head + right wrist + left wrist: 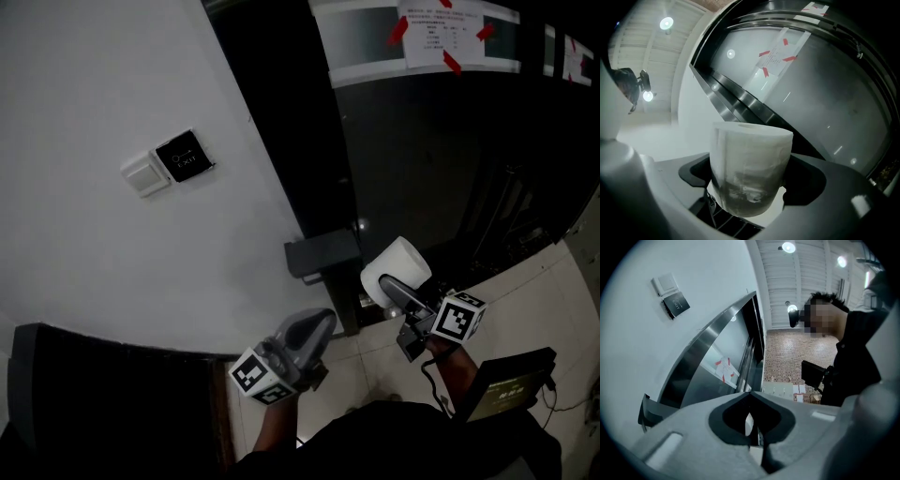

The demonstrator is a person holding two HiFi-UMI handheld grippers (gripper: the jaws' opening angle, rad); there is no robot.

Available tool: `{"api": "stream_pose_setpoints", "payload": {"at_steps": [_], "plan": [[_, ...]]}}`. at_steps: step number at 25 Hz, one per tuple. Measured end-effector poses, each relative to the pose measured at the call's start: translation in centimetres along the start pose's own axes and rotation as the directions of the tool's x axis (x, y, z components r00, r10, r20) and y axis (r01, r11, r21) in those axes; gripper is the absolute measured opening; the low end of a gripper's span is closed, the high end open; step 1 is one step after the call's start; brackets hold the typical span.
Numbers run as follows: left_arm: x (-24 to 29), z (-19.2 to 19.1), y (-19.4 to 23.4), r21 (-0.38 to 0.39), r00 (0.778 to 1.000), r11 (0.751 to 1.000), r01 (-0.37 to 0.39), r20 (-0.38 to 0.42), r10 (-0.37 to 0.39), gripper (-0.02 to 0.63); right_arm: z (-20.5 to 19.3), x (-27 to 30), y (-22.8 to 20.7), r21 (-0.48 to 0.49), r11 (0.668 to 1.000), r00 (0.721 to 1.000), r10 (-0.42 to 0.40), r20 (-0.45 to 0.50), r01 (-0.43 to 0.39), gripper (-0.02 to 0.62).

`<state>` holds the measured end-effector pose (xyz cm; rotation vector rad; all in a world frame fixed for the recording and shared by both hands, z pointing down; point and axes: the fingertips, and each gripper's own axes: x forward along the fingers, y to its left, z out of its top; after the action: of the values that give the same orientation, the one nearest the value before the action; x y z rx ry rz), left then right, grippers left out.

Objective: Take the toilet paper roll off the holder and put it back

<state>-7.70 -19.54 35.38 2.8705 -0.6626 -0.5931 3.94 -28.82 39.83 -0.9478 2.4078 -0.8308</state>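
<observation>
Already off the holder (322, 255), the roll (401, 265) sits clamped in our right tool (392, 287) just beside it; our left tool (317, 324) is closed, empty; remounting remains.

Holder (322, 255) juts from the wall (122, 272); open space rightward.

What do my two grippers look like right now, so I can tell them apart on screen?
They match: grey moulded shells with broad jaws and dark cut-outs on the inner faces. The left gripper and right gripper each carry a white cube printed with black square markers. A thin dark cable seems to trail from the right one.
</observation>
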Motion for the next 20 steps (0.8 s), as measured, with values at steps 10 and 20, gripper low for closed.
{"api": "stream_pose_setpoints", "payload": {"at_steps": [10, 20], "plan": [[-0.3, 0.1, -0.1, 0.009, 1.000, 1.000, -0.018, -0.014, 0.018, 0.000, -0.9, 0.2, 0.6, 0.041, 0.999, 0.999, 0.034, -0.014, -0.033, 0.454], [-0.5, -0.1, 0.2, 0.002, 0.999, 1.000, -0.027, -0.020, 0.027, 0.000, -1.0, 0.5, 1.0, 0.041, 0.998, 0.999, 0.043, -0.019, -0.042, 0.454]]}}
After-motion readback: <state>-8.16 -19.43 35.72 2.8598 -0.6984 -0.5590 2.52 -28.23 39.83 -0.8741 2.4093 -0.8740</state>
